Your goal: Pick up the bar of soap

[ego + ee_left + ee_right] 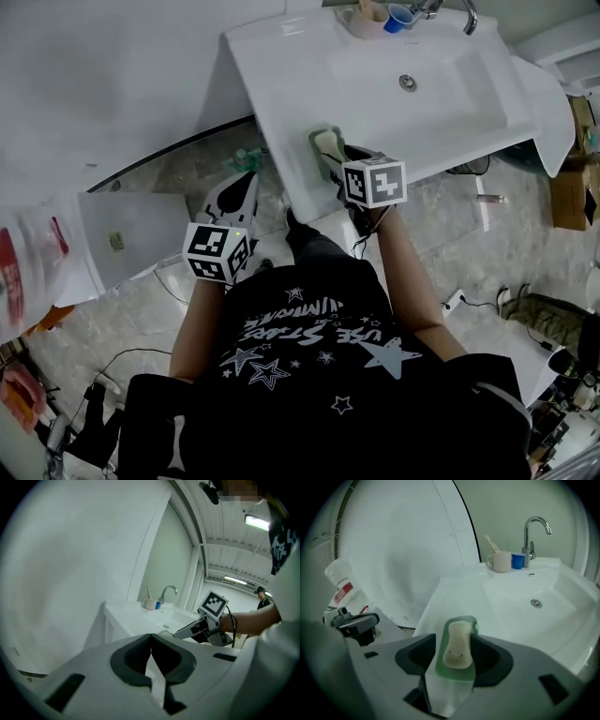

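Nearest my head camera, the black star-print T-shirt (319,375) fills the lower frame. From up there the marker cube (375,182) covers most of the right gripper (330,159), and the faucet (466,13) is cut off at 12 o'clock, so I read the right gripper view instead. Its fingers (487,656) clamp the long sides of a green soap dish (454,674). The bar of soap (456,646) lies in it: pale beige, oblong, round-ended, dull and faintly speckled, underside hidden. The dish sits on the white washbasin (450,103) rim, at 8 o'clock from the drain (407,82). The left gripper (246,178) hangs at 8 o'clock of the dish, fingers clenched together, empty.
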Motion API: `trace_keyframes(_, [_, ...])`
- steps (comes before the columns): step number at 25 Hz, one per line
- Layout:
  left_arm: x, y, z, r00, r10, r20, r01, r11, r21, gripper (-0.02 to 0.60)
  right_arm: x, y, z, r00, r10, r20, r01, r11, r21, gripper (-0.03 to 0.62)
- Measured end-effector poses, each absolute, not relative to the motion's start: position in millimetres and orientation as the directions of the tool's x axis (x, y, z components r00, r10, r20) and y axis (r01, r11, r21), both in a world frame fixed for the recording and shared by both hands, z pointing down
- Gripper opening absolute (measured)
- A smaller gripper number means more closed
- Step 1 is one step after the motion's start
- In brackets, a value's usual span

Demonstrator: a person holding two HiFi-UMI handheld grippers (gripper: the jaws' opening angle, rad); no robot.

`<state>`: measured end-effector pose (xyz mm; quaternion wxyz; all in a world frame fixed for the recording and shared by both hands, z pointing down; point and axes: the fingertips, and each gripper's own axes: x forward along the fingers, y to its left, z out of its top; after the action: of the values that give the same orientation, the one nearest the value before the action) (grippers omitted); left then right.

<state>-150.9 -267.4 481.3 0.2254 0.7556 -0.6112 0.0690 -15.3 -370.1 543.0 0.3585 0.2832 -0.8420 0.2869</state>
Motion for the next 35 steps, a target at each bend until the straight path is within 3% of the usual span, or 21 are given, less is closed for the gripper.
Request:
trace_keyframes(6, [-158.9, -273.6, 485.5, 0.218, -0.900, 0.379, -0.958, -0.123, 0.260, 0.009, -20.1, -376.2, 562.5, -0.522, -0.241, 0.818, -0.680, 0.696, -0.230, 0.227])
trace_keyframes(15, [-176.6, -276.0, 485.7, 0.194, -0.908, 0.372, -0.959, -0.096, 0.265, 0.008, -24.7, -383.3, 573.9, -0.354, -0.303, 0.885, -0.699, 0.715, -0.035, 0.193])
trace_keyframes(24, [-190.9, -269.0, 487.5, 0.176, -0.910, 0.375, -0.961, -0.076, 0.266, 0.009, -29.9, -385.6, 582.3, -0.212, -0.237, 0.948, -0.638, 0.769, 0.049, 0.192])
trace_keyframes(35, [-197.5, -263.6, 485.1, 0.180, -0.910, 0.374, -0.963, -0.085, 0.257, 0.009, -34.2, -389.6, 582.3, -0.211, -0.224, 0.952, -0.632, 0.774, 0.042, 0.190])
